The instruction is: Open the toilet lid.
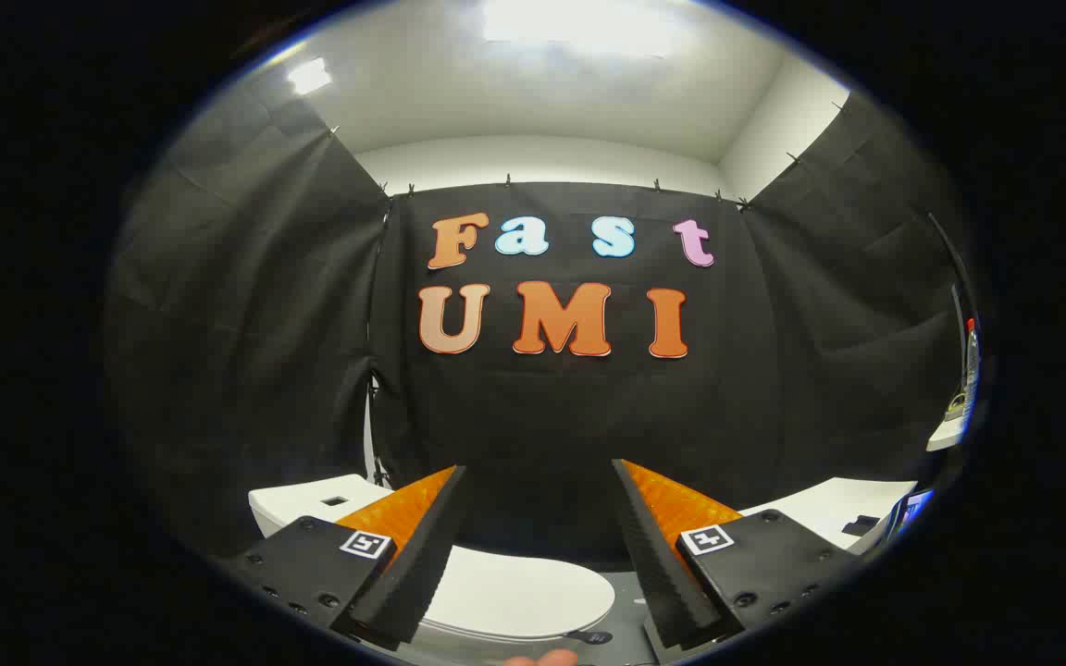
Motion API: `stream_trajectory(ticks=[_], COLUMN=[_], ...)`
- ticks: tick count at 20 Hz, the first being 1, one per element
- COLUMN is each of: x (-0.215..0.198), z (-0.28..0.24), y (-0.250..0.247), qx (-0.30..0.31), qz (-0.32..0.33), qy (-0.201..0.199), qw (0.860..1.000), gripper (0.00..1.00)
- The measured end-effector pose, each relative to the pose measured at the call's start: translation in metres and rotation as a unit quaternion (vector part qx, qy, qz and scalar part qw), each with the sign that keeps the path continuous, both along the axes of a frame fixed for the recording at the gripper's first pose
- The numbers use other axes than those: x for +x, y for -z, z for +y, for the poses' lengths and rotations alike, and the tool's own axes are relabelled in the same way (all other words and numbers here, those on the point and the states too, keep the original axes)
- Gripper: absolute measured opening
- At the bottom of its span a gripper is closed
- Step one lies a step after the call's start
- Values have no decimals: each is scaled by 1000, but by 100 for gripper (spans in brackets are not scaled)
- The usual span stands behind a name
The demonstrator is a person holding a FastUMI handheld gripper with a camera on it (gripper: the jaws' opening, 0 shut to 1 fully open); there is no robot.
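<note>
White toilet lid (514,597) lies closed below the gripper (538,546), whose fingers gape wide and empty, poised to approach it.

Gripper (538,481) held level, fingers spread wide apart, nothing between them; fingertip of person's hand (542,659) peeks just below, between fingers

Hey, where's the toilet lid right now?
In the gripper view the toilet lid lies closed, low between the open jaws of the gripper, with the white tank behind its left end.
</note>
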State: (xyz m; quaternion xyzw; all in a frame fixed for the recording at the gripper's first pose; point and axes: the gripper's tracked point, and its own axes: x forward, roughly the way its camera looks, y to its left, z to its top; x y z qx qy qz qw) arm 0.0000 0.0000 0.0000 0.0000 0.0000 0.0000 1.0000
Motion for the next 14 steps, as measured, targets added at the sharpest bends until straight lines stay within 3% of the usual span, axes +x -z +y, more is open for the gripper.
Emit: stream_trajectory(ticks=[14], x=[2], z=[8], y=[4], qx=[2], qz=[5], qy=[-10], qw=[1000], gripper=[98])
